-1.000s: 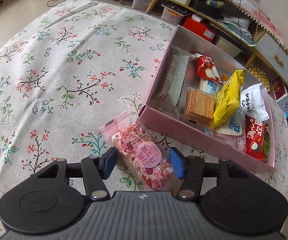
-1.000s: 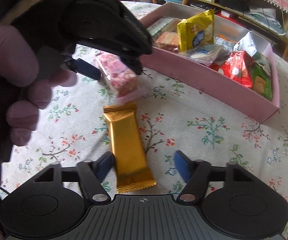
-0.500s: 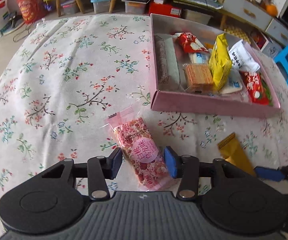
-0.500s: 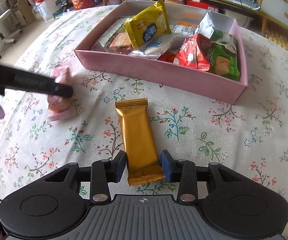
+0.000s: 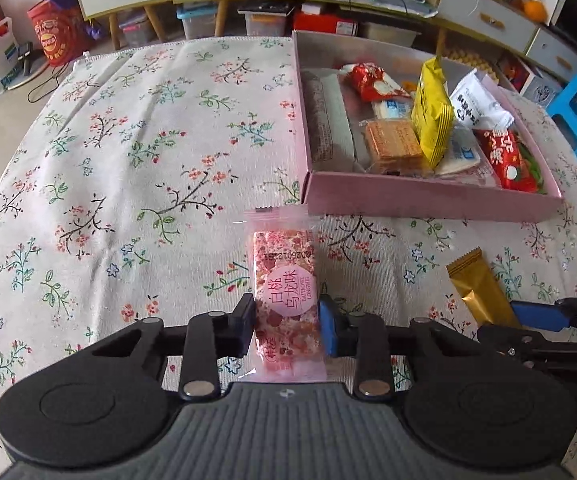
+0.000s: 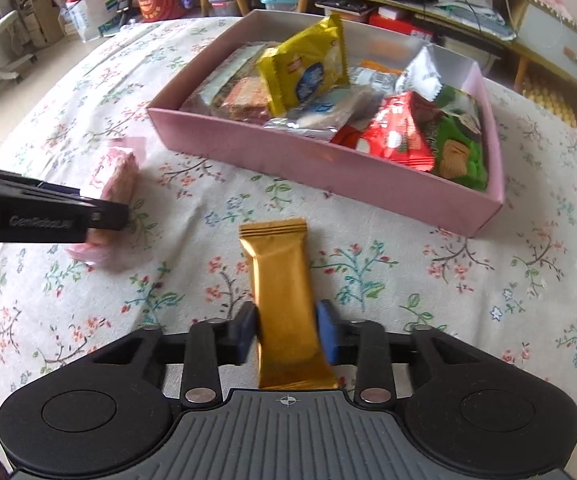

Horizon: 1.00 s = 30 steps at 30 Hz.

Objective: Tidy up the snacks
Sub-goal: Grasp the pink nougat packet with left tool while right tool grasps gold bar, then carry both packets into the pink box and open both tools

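Left claw clamped on pink snack bar, low centre of its frame, over floral bench. Right claw clamped on gold snack bar, low centre of its own frame. Pink box of packed snacks seen upper right in the left view, just beyond both bars.

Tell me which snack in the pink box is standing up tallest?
The yellow packet. It stands on edge in the middle of the pink box, poking above the flat-lying orange cracker pack beside it.
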Each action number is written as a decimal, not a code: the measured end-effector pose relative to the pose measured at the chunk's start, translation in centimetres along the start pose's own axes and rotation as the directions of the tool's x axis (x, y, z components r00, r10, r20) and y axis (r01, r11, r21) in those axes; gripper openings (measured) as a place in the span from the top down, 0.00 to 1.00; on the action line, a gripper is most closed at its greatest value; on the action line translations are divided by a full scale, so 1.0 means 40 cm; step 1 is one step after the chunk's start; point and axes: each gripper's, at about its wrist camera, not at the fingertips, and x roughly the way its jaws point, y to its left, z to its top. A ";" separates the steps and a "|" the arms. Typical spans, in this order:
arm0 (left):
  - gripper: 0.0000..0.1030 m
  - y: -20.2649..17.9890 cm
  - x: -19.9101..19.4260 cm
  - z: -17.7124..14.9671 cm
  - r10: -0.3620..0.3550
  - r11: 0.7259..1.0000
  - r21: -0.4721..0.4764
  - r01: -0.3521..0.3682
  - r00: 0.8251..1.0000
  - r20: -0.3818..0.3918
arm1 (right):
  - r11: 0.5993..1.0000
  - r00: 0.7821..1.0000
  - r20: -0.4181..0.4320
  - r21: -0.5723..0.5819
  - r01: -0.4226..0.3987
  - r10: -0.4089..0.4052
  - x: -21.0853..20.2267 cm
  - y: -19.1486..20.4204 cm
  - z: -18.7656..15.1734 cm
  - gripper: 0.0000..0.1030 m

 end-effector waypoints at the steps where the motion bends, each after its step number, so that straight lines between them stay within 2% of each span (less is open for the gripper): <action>1: 0.71 0.005 -0.003 0.002 -0.008 1.000 -0.009 0.008 1.000 0.000 | 1.000 1.000 -0.006 0.024 -0.010 0.010 -0.001 -0.011 0.002 0.73; 8: 0.71 0.018 -0.034 0.009 -0.033 0.999 -0.013 0.033 0.999 0.028 | 0.984 0.998 -0.009 0.167 -0.064 0.066 -0.028 -0.072 0.004 0.73; 18: 0.71 0.022 -0.073 0.041 -0.078 0.996 -0.027 0.082 0.992 0.102 | 0.952 0.990 0.083 0.278 -0.131 0.112 -0.098 -0.136 0.033 0.73; 30: 0.71 -0.012 -0.065 0.084 -0.123 0.992 -0.008 0.126 0.980 0.159 | 0.909 0.973 0.184 0.367 -0.197 0.136 -0.129 -0.184 0.086 0.73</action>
